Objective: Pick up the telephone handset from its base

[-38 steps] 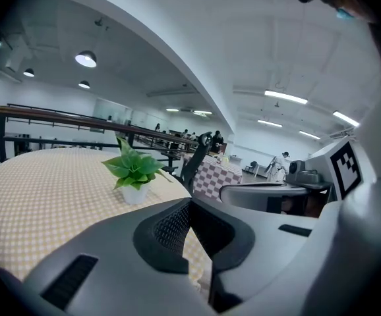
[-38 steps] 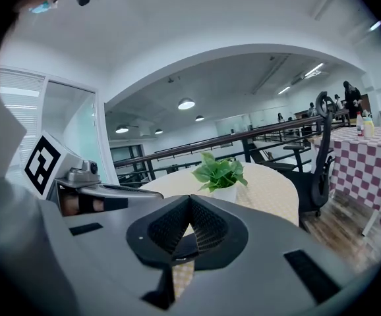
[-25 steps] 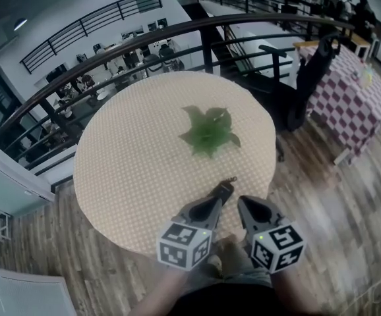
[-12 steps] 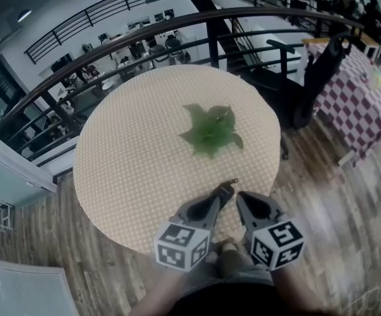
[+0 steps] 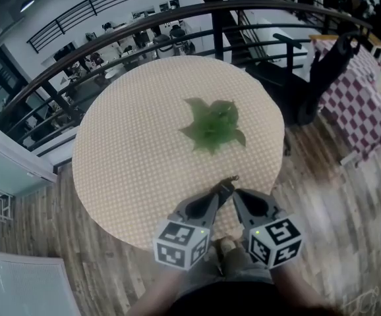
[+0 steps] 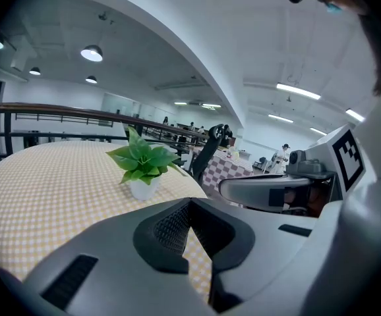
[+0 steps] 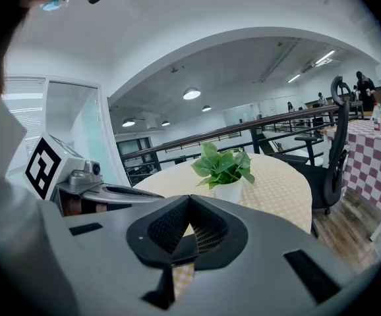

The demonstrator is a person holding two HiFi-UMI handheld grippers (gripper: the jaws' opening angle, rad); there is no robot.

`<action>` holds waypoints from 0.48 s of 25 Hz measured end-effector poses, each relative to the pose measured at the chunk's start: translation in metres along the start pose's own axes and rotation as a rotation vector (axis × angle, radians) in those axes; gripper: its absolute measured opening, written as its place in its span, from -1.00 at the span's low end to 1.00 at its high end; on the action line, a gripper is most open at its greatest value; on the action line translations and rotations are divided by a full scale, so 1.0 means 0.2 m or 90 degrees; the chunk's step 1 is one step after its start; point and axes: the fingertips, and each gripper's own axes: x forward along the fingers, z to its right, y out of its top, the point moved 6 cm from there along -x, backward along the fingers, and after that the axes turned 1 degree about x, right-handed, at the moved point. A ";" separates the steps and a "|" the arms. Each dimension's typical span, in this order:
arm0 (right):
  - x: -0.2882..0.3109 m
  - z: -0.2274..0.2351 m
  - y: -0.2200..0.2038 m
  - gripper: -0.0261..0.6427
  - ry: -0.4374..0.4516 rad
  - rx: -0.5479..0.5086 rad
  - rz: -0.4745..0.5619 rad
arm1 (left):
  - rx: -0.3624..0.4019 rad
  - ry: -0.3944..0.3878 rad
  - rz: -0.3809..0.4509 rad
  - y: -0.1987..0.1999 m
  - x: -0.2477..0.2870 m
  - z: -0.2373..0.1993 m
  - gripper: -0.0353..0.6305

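No telephone or handset shows in any view. A round table (image 5: 131,150) with a yellow checked cloth carries only a small green potted plant (image 5: 213,125) near its middle. My left gripper (image 5: 225,188) and right gripper (image 5: 235,193) hover side by side over the table's near edge, tips almost touching each other. Both are shut with nothing between the jaws. In the left gripper view the shut gripper (image 6: 189,206) points toward the plant (image 6: 143,166), with the right gripper's body at the right. In the right gripper view the shut gripper (image 7: 189,203) also faces the plant (image 7: 225,170).
A dark curved railing (image 5: 144,25) runs behind the table, with people at desks on a lower floor beyond it. A black office chair (image 5: 322,71) and a table with a purple checked cloth (image 5: 362,97) stand at the right. Wooden floor surrounds the table.
The right gripper has edged slightly toward the left gripper. The head view has shifted a little, so the table sits a bit higher in the picture. Both stay shut.
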 end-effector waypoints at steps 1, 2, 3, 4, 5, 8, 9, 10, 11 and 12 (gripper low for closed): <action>0.00 0.00 -0.01 -0.89 0.000 0.001 -0.003 | 0.001 -0.001 -0.005 -0.01 0.01 0.00 -0.88; 0.01 0.01 -0.01 -0.89 -0.001 0.002 -0.006 | 0.000 -0.003 -0.010 -0.02 0.01 0.00 -0.88; 0.01 0.01 -0.02 -0.89 -0.003 0.003 -0.009 | 0.000 -0.003 -0.015 -0.03 0.02 0.00 -0.88; 0.01 0.01 -0.03 -0.89 -0.004 0.005 -0.011 | 0.001 -0.003 -0.019 -0.04 0.02 -0.01 -0.88; 0.01 0.01 -0.04 -0.89 -0.005 0.006 -0.013 | 0.003 -0.003 -0.023 -0.04 0.02 -0.01 -0.88; 0.02 0.02 -0.06 -0.89 -0.004 0.013 -0.018 | 0.010 -0.003 -0.027 -0.05 0.03 -0.02 -0.88; 0.02 0.02 -0.07 -0.89 -0.005 0.015 -0.020 | 0.008 -0.003 -0.026 -0.05 0.04 -0.02 -0.88; 0.02 0.03 -0.07 -0.89 -0.006 0.018 -0.024 | 0.005 -0.003 -0.027 -0.06 0.04 -0.02 -0.88; 0.01 0.03 -0.08 -0.89 -0.008 0.021 -0.026 | 0.003 -0.004 -0.028 -0.07 0.04 -0.02 -0.88; 0.01 0.04 -0.08 -0.89 -0.010 0.023 -0.028 | 0.003 -0.005 -0.031 -0.08 0.05 -0.03 -0.87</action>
